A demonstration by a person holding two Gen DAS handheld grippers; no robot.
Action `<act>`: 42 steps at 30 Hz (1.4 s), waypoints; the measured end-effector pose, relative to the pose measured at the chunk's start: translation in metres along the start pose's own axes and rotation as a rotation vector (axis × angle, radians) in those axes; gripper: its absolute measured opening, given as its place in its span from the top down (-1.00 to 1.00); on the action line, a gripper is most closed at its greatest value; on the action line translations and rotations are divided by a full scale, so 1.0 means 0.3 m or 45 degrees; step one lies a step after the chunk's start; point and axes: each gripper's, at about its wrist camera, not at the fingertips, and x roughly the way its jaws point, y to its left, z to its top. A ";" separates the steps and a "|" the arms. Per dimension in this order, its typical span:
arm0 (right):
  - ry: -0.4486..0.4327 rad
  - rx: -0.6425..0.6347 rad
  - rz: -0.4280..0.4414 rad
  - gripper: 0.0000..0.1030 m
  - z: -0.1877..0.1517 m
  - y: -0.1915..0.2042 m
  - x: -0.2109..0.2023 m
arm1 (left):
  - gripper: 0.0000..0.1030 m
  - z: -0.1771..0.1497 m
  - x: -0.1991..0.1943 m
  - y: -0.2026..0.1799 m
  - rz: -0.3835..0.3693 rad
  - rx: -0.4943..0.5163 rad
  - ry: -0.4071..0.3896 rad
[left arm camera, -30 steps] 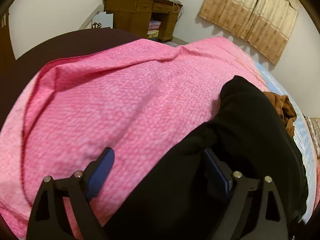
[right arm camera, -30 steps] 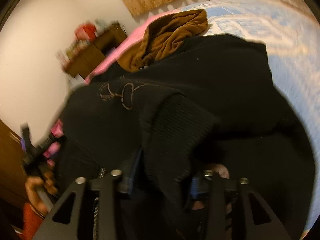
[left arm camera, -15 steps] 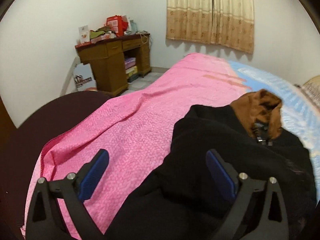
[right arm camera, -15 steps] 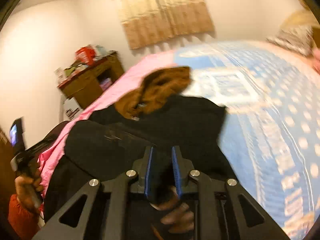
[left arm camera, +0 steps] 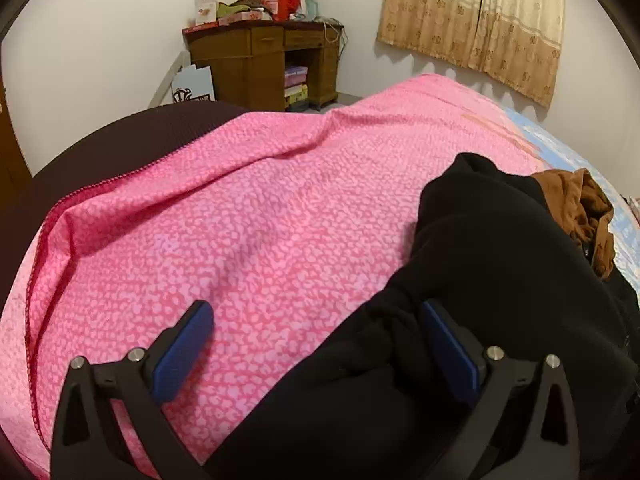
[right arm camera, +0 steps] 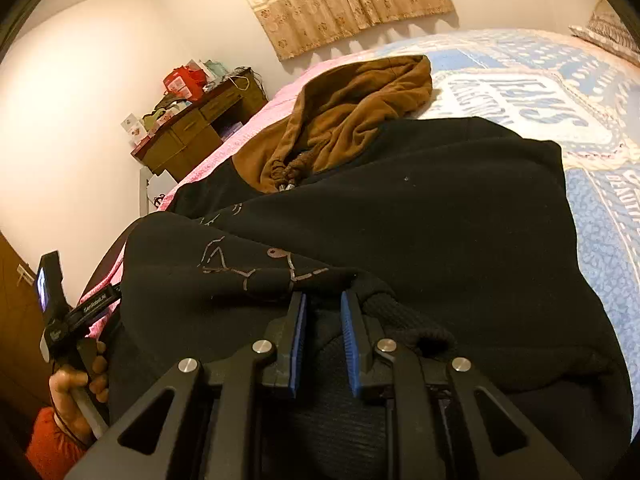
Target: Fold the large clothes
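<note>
A large black hoodie (right arm camera: 440, 216) with a brown hood (right arm camera: 352, 116) lies spread on the bed. It also shows in the left wrist view (left arm camera: 500, 280), with the hood (left arm camera: 580, 212) at the far right. My left gripper (left arm camera: 316, 320) is open at the hoodie's left edge; black fabric bunches against its right pad (left arm camera: 448, 348), and its left pad (left arm camera: 184, 348) is over the pink cover. My right gripper (right arm camera: 323, 312) is nearly shut on the ribbed black hem (right arm camera: 400, 312) at the hoodie's near edge.
The bed has a pink cover (left arm camera: 260, 208) on the left and a blue patterned blanket (right arm camera: 580, 128) on the right. A wooden desk (left arm camera: 264, 64) with clutter stands by the far wall, curtains (left arm camera: 476, 20) beside it. A dark bed edge (left arm camera: 120, 140) rims the pink cover.
My left gripper has dropped back low against the hoodie's edge after being raised. My right gripper has come down with the hem, and its jaws stand slightly wider than half a second ago.
</note>
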 end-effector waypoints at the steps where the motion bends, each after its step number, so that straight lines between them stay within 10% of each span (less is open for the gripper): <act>1: -0.007 0.013 0.024 0.61 -0.001 -0.005 -0.005 | -1.00 -0.005 -0.001 -0.003 -0.004 -0.005 -0.004; 9: 0.034 0.400 0.235 0.57 0.037 -0.097 -0.112 | -1.00 -0.015 -0.017 0.041 -0.157 -0.107 0.058; 14: -0.076 0.407 0.224 -0.34 0.177 -0.130 -0.249 | -1.00 0.100 -0.153 -0.096 -0.140 0.262 -0.065; 22: -0.007 0.259 -0.008 -0.34 0.556 -0.123 -0.098 | -1.00 0.399 -0.097 -0.521 -0.413 0.472 -0.019; 33: 0.053 0.337 -0.220 -0.28 0.790 -0.294 0.355 | -1.00 0.390 0.184 -1.103 -0.326 0.802 -0.081; 39: 0.123 0.308 -0.240 -0.28 0.841 -0.317 0.544 | -1.00 0.318 0.354 -1.141 -0.174 0.854 -0.034; 40: 0.139 0.283 -0.261 -0.23 0.836 -0.315 0.568 | -1.00 0.313 0.377 -1.131 -0.174 0.835 -0.015; 42: 0.169 0.230 -0.288 0.49 0.813 -0.315 0.602 | -0.70 0.325 0.385 -1.104 -0.248 0.776 0.001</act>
